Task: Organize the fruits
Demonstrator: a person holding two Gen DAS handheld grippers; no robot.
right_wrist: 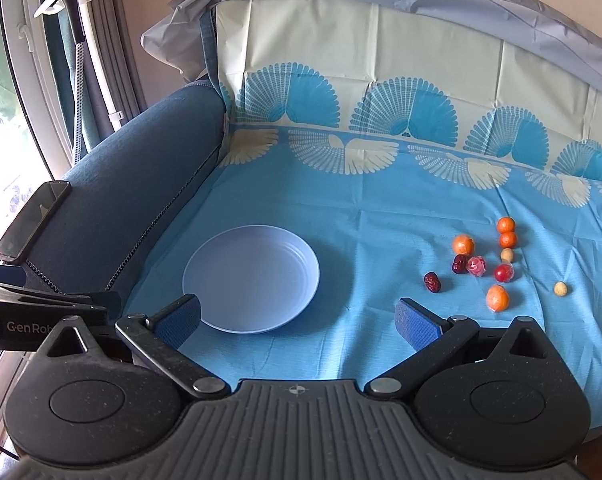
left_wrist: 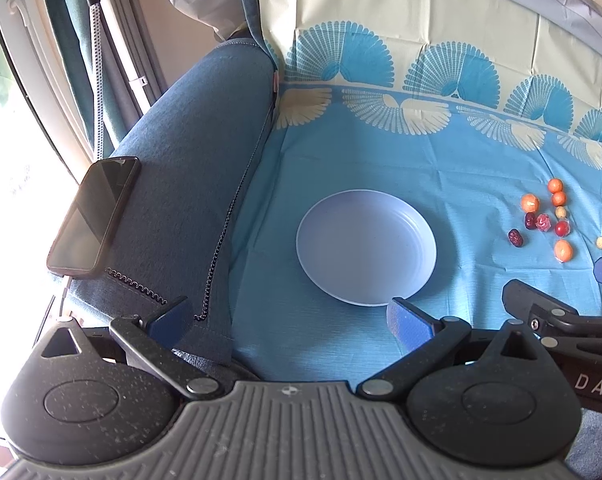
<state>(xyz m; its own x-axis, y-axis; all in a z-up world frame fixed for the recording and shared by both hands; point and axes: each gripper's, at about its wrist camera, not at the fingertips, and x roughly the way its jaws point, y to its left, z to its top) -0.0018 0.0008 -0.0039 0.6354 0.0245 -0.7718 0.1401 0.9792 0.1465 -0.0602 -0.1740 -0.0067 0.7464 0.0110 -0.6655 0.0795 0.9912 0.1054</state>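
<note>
A plate sits on a tablecloth over a sofa seat, small fruits clustered well to its right, a phone on the armrest to its left.

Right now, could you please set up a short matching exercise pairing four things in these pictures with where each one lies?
Things:
1. plate
2. phone
3. lone dark red date
4. lone pale round fruit

Places:
A. on the sofa armrest, screen up
B. on the blue cloth, at the right end of the fruit group
C. on the blue cloth, between the plate and the other fruits
D. on the blue cloth, left of all the fruits, nothing on it

Pairs: 1-D, 2-A, 3-C, 4-B
</note>
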